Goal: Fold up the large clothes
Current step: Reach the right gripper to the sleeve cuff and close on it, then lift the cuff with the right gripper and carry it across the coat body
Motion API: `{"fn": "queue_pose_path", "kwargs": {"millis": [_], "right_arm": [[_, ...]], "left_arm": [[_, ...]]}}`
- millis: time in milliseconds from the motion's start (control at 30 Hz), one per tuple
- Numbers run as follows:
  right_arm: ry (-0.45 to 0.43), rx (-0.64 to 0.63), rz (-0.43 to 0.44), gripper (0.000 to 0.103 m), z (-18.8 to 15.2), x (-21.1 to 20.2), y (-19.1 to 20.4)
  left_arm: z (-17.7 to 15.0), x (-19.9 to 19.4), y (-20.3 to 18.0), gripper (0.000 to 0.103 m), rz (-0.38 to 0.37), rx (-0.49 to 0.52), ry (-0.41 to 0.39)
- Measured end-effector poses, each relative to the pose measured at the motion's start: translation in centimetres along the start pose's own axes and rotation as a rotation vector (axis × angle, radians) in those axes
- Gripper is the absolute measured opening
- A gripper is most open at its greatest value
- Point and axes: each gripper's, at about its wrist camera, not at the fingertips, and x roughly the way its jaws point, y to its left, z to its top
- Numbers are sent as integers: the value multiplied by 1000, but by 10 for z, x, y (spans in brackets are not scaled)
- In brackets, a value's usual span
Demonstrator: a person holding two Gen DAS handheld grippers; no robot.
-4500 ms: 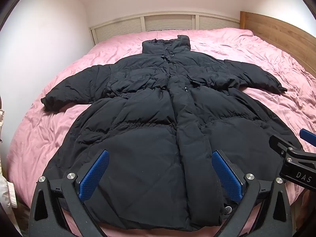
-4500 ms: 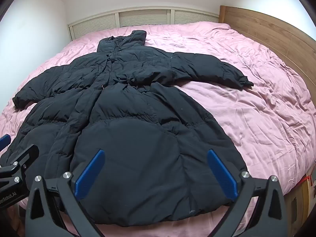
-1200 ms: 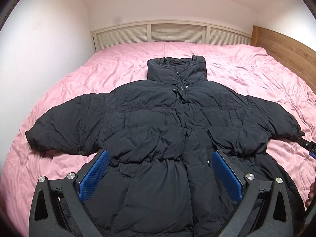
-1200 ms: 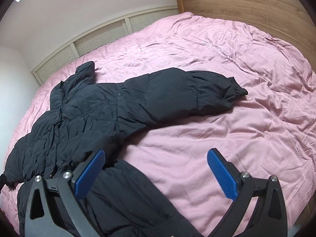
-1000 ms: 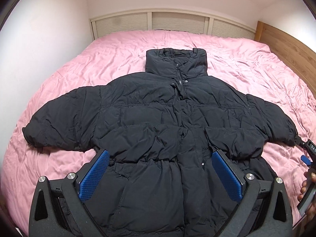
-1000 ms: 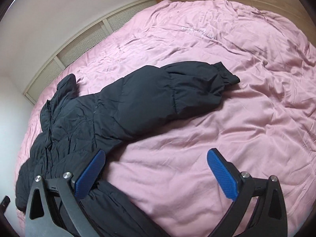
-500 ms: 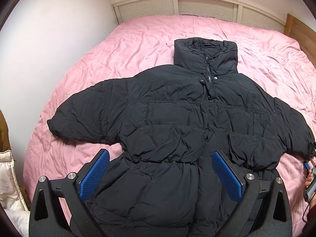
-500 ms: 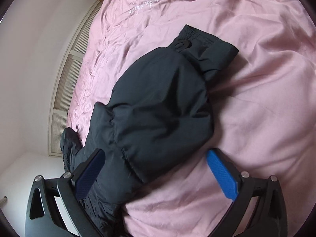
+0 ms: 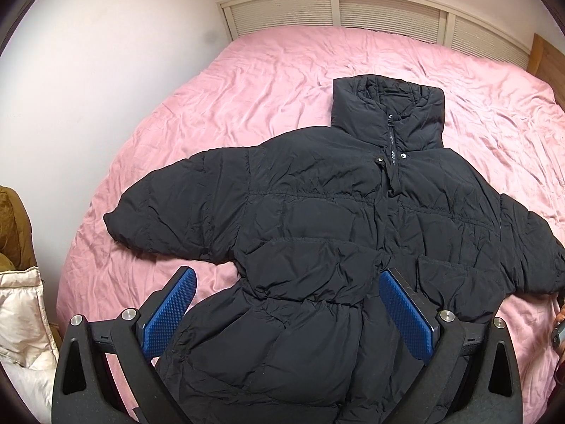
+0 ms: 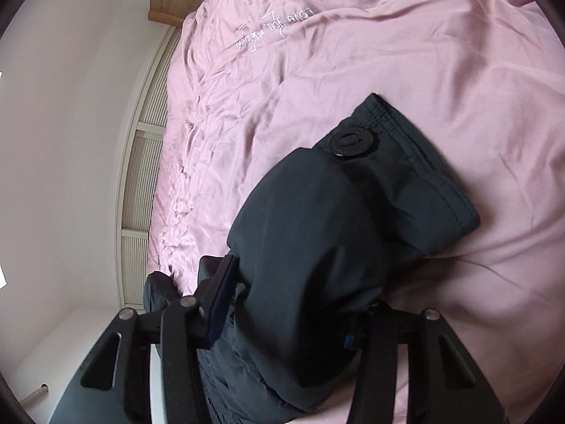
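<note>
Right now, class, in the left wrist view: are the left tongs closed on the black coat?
No: the left tongs stand wide open above the black coat, blue pads apart and gripping nothing.

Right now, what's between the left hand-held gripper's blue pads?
Left wrist view: the black padded coat, its waist section, lies between and below the open left hand-held gripper, untouched, with pink quilt by the left pad.

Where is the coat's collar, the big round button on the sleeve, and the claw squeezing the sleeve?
collar (image 9: pixel 386 106): left wrist view, middle of the standing neck.
round button (image 10: pixel 350 142): right wrist view, its centre, near the cuff.
right claw (image 10: pixel 289 314): right wrist view, between its fingertips, closed on the sleeve.
</note>
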Motion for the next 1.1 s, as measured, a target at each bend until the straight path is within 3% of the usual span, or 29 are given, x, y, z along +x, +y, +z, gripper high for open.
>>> {"fn": "queue_pose_path", "kwargs": {"millis": [200, 400, 600, 833, 1100], "right_arm": [[50, -146, 53, 22, -9, -13, 51], [147, -336, 111, 19, -41, -17, 117], [272, -523, 176, 19, -99, -13, 177], [404, -639, 235, 19, -173, 4, 221], [499, -749, 169, 19, -253, 21, 233]], "left_arm": [[5, -14, 18, 102, 2, -54, -15], [6, -37, 44, 102, 28, -115, -46], [-1, -56, 71, 102, 63, -182, -72], [-10, -65, 99, 102, 70, -243, -81], [-16, -40, 124, 102, 8, -270, -68]]}}
